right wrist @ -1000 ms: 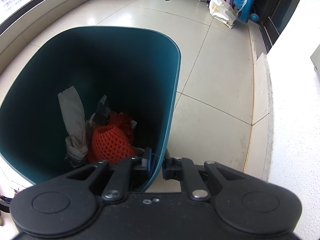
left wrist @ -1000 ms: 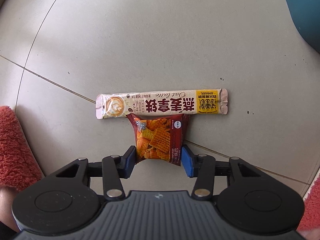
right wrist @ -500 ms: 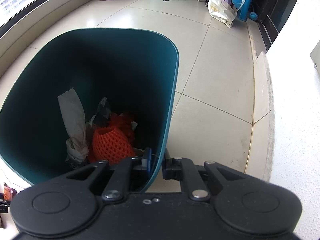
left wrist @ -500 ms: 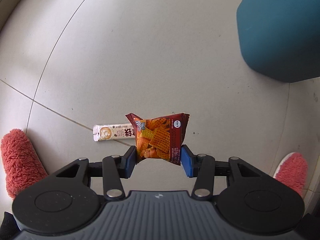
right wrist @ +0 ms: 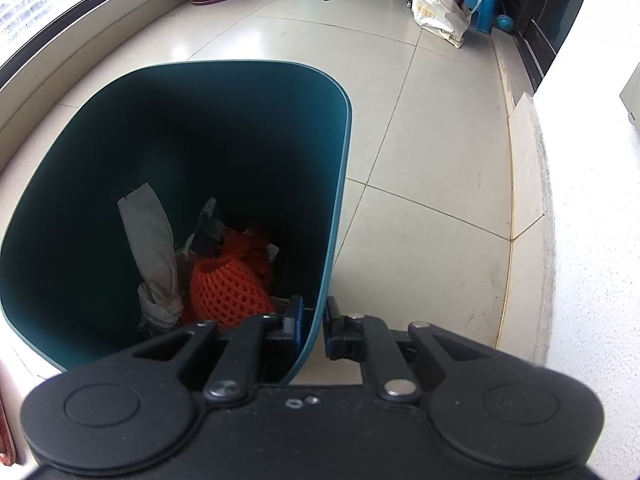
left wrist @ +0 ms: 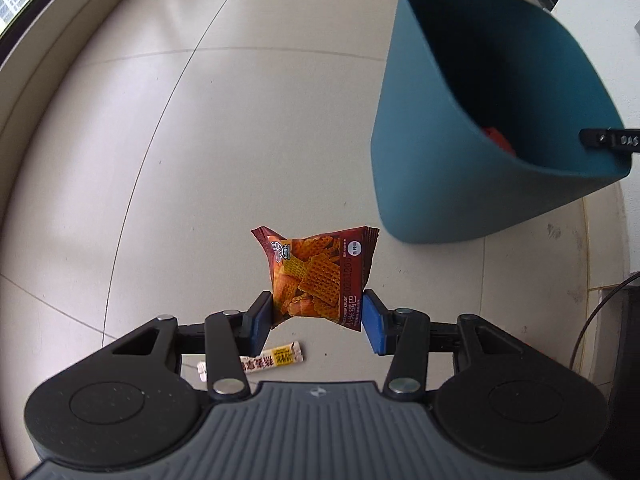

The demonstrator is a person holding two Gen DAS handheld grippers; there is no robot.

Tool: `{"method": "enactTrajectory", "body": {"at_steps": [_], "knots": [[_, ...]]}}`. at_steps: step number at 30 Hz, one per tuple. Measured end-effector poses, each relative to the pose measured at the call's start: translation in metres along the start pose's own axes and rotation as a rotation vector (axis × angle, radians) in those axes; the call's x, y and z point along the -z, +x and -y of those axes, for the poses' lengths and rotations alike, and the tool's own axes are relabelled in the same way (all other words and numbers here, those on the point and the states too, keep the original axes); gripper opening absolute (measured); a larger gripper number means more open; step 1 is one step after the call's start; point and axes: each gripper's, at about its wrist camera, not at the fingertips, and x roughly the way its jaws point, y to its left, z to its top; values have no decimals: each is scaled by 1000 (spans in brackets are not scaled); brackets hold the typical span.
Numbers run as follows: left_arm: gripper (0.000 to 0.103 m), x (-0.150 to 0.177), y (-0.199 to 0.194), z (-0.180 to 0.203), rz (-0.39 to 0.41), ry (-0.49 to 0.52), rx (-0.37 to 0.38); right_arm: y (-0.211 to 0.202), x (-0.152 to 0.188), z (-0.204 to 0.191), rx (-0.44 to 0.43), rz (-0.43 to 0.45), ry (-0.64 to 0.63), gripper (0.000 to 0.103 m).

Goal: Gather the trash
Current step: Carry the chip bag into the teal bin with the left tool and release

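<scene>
My left gripper [left wrist: 318, 320] is shut on a red snack packet [left wrist: 318, 276] and holds it in the air above the tiled floor. A long oat latte sachet [left wrist: 272, 360] lies on the floor below, partly hidden by my left finger. The teal trash bin [left wrist: 472, 160] stands tilted ahead on the right. My right gripper [right wrist: 312, 328] is shut on the bin's rim [right wrist: 320, 312] and holds the bin tipped. Inside the bin are an orange foam net [right wrist: 228, 292], a crumpled paper wrapper [right wrist: 154, 256] and other scraps.
A low window ledge [left wrist: 60, 40] runs along the left. A white wall step [right wrist: 532, 200] borders the right. A dark object with a cable [left wrist: 616, 340] stands at the right. A white bag [right wrist: 440, 12], blue stool and plant pot stand far back.
My left gripper has lifted the snack packet off the floor and swung up towards the bin. The sachet stays on the floor. My right gripper still grips the bin rim.
</scene>
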Motion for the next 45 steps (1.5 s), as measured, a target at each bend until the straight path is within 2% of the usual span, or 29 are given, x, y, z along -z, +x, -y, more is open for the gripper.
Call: {"method": "enactTrajectory", "body": {"at_steps": [9,13,17,20,26,31,38,41,45], "knots": [[46,-75,-67,57,151,114,56,-3,0,3,-11,7,5,10],[46,-102,-73,89,189,157,75,-9,1,5,-27,20,13,11],[46,-123,-46,121,149,188,85,-13,1,7,-48,32,19,12],[46,-131,-16,135,125,201,62,-14,2,9,-58,38,21,12],[46,-142,48,136,0,132,70,-15,2,14,-80,43,19,13],[47,-143,84,142,-56,138,46,-15,3,13,-82,46,3,14],[50,-150,107,147,-86,136,55,-15,5,16,-95,51,-2,14],[60,-150,101,145,-72,127,79,-15,6,17,-96,52,-2,14],[60,-147,91,145,-50,136,106,-14,6,17,-96,52,-2,14]]}}
